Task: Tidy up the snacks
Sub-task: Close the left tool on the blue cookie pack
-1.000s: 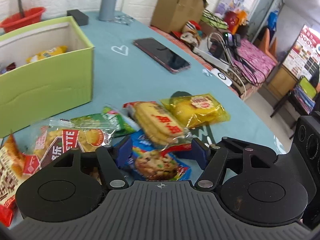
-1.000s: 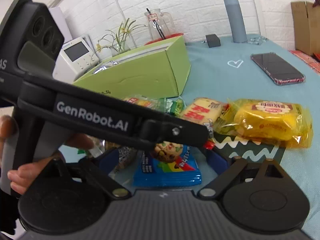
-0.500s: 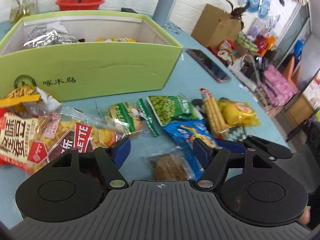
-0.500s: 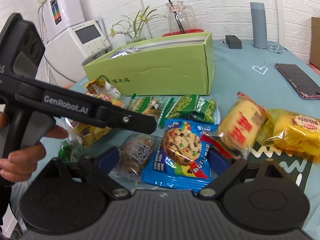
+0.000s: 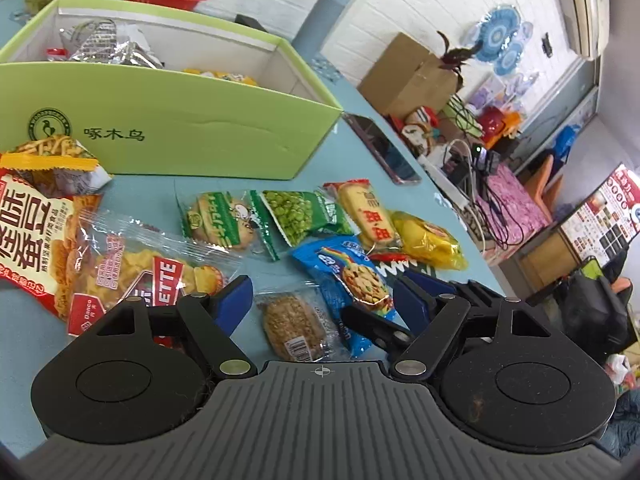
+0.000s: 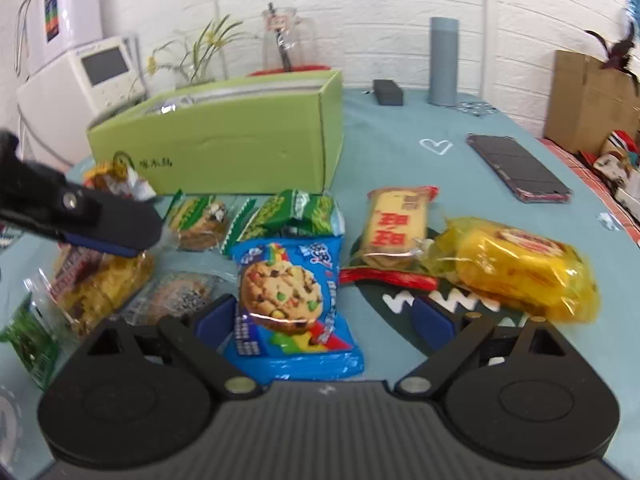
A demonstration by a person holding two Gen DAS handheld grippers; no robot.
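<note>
Snack packets lie scattered on the teal tablecloth in front of a green box (image 5: pixel 180 136) (image 6: pixel 224 148) that holds a few packets. My left gripper (image 5: pixel 322 296) hovers low over a brown cookie in a clear wrapper (image 5: pixel 292 320). Its jaws are opening and its pads touch nothing. My right gripper (image 6: pixel 324 316) stands open around the near end of a blue cookie packet (image 6: pixel 288 296) (image 5: pixel 352 280), pads clear of it. The left gripper's finger (image 6: pixel 100 220) shows at the left of the right wrist view.
Green pea packet (image 6: pixel 296 212), red-lettered biscuit packet (image 6: pixel 396 224), yellow cake packet (image 6: pixel 516 264) and a large orange chip bag (image 5: pixel 36 232) lie around. A phone (image 6: pixel 516 168), a grey cylinder (image 6: pixel 442 60) and a cardboard box (image 6: pixel 588 100) stand further back.
The left gripper swung across from the phone side to face the green box and the snacks, and its jaws widened. It slid leftward in the right wrist view. The right gripper stayed open.
</note>
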